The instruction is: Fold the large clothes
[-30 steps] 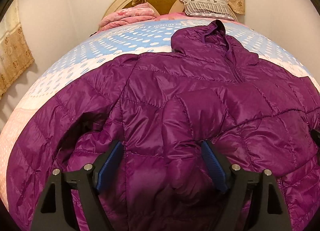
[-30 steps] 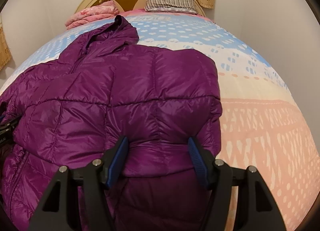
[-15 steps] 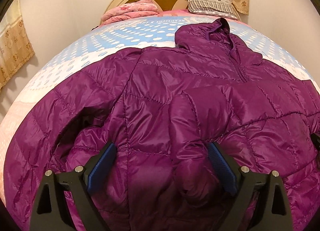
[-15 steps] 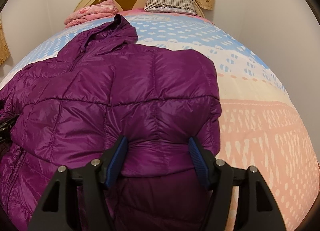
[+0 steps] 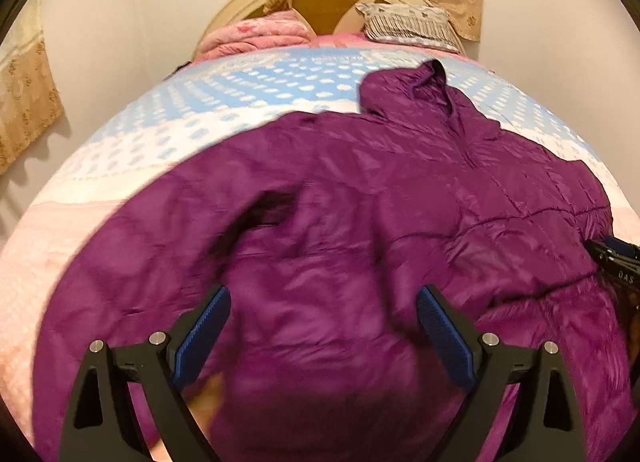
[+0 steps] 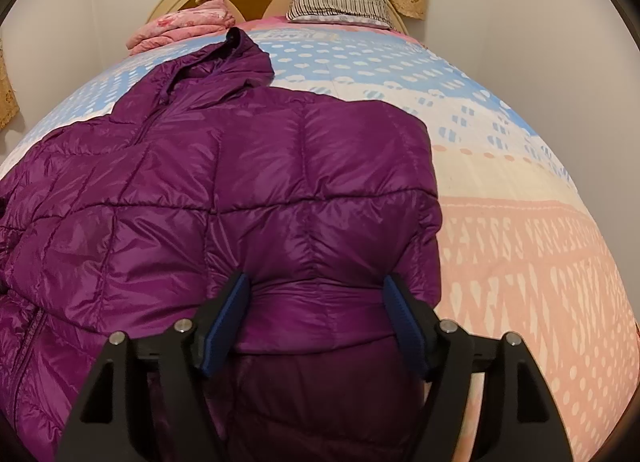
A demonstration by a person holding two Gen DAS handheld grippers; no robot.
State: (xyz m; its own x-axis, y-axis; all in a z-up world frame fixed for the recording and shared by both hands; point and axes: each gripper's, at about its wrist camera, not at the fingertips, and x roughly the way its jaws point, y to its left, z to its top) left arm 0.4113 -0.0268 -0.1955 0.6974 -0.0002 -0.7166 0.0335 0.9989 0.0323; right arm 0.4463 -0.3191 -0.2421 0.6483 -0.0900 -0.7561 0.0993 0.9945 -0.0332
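A purple hooded puffer jacket lies spread on the bed, hood toward the headboard; it also fills the right wrist view. Its right side is folded inward over the body. My left gripper is open above the jacket's lower left part, nothing between its blue pads. My right gripper is open, its pads on either side of the folded sleeve cuff without pinching it. The right gripper's tip shows at the right edge of the left wrist view.
The bed has a blue, white and pink patterned cover. A folded pink blanket and a striped pillow lie at the headboard. Walls stand close on both sides, with a curtain at the left.
My left gripper has pulled back and up from the jacket, and its view is blurred by motion. The left sleeve now lies flatter. My right gripper has hardly moved.
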